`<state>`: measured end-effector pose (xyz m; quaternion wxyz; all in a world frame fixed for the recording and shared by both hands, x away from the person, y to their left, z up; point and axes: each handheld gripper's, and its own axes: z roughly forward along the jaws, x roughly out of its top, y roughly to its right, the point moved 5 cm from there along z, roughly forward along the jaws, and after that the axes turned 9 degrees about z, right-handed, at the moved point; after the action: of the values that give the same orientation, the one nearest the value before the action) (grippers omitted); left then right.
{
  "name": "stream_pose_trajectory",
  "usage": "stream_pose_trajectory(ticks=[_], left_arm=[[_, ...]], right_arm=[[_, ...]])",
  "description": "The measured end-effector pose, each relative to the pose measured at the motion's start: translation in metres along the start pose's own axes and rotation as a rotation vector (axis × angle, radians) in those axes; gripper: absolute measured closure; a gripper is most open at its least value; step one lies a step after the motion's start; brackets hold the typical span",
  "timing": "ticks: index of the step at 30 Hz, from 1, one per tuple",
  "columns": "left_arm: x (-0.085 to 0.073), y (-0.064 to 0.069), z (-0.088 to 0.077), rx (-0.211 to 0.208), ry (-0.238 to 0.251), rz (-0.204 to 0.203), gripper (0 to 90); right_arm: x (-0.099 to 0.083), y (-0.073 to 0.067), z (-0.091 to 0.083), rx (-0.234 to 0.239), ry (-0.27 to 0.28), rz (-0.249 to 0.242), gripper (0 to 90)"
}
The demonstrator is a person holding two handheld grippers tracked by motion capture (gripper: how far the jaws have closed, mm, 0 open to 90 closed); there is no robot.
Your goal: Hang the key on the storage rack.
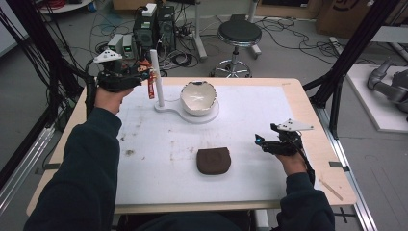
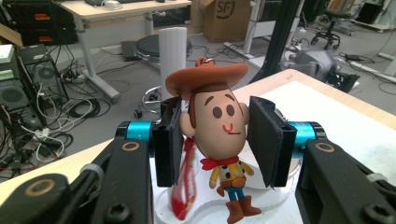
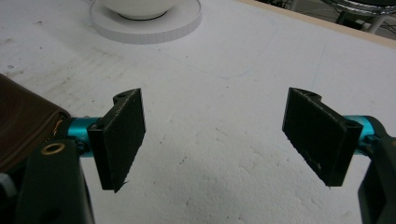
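The white bowl (image 1: pixel 197 97) sits on a white stand (image 1: pixel 168 109) just right of the left gripper (image 2: pixel 215 140), contents unclear. That gripper's jaws bracket a cowboy figure (image 2: pixel 219 140), contact uncertain. The right gripper (image 3: pixel 215 140) is spread wide over the mat, a brown pouch (image 3: pixel 21 123) at its left.

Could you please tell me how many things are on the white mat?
2: a stand bearing a bowl at the far middle, and a brown pouch near the front.

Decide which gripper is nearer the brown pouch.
Right. The right gripper sits just right of the brown pouch; the left gripper is far back by the white post.
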<state>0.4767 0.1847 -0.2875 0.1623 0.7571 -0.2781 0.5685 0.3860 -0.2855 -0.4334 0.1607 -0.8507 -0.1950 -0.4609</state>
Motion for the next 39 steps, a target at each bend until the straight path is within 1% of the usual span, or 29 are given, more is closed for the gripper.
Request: stream_pose_trajectory(ticks=[6, 10, 12, 14, 18, 20, 25, 26, 27, 29, 31, 33, 34, 35, 36, 39], left_arm=[[-0.005, -0.004, 0.005, 0.014, -0.015, -0.016, 56.0], [-0.007, -0.005, 0.008, 0.015, -0.013, -0.028, 56.0], [-0.008, -0.005, 0.010, 0.018, -0.020, -0.024, 56.0], [-0.011, -0.006, 0.011, 0.023, -0.024, -0.029, 56.0], [-0.017, -0.011, 0.011, 0.043, -0.022, -0.052, 56.0], [-0.023, -0.014, 0.010, 0.053, -0.031, -0.062, 55.9], [-0.043, -0.018, 0.010, 0.056, -0.061, -0.085, 55.9], [-0.047, -0.017, 0.011, 0.053, -0.068, -0.088, 55.9], [-0.052, -0.016, 0.012, 0.047, -0.084, -0.086, 55.9], [-0.061, -0.014, 0.013, 0.038, -0.097, -0.082, 55.9], [-0.070, -0.012, 0.014, 0.033, -0.114, -0.089, 55.7], [-0.077, -0.010, 0.014, 0.035, -0.108, -0.098, 55.0], [-0.079, -0.009, 0.014, 0.032, -0.095, -0.107, 51.1], [-0.082, -0.007, 0.013, 0.032, -0.091, -0.109, 51.1], [-0.084, -0.006, 0.012, 0.031, -0.094, -0.109, 46.8], [-0.088, 0.000, 0.006, 0.032, -0.059, -0.089, 34.9]], right_arm=[[0.000, 0.000, 0.000, 0.003, -0.003, 0.003, 21.6], [-0.001, 0.000, 0.000, 0.004, -0.007, 0.001, 21.6], [-0.001, 0.000, 0.000, 0.005, -0.007, -0.002, 21.6], [-0.001, 0.000, 0.000, 0.005, -0.007, -0.002, 21.6], [-0.001, 0.000, 0.000, 0.005, -0.008, -0.003, 21.6], [-0.001, 0.000, 0.000, 0.005, -0.008, -0.003, 21.6], [-0.002, -0.001, 0.000, 0.006, -0.010, -0.004, 21.6], [-0.002, -0.001, 0.000, 0.006, -0.010, -0.004, 21.6], [-0.002, -0.001, 0.000, 0.004, -0.011, -0.004, 21.6], [-0.002, -0.001, 0.000, 0.005, -0.011, -0.004, 21.6], [-0.002, -0.001, 0.000, 0.005, -0.013, -0.004, 21.6], [-0.002, -0.001, 0.001, 0.004, -0.014, -0.007, 21.6], [-0.002, -0.001, 0.000, 0.003, -0.013, -0.009, 21.6], [-0.002, -0.001, 0.000, 0.003, -0.013, -0.009, 21.6], [-0.002, -0.001, 0.000, 0.004, -0.012, -0.008, 21.6], [-0.002, -0.001, 0.001, 0.006, -0.016, -0.007, 21.6]])
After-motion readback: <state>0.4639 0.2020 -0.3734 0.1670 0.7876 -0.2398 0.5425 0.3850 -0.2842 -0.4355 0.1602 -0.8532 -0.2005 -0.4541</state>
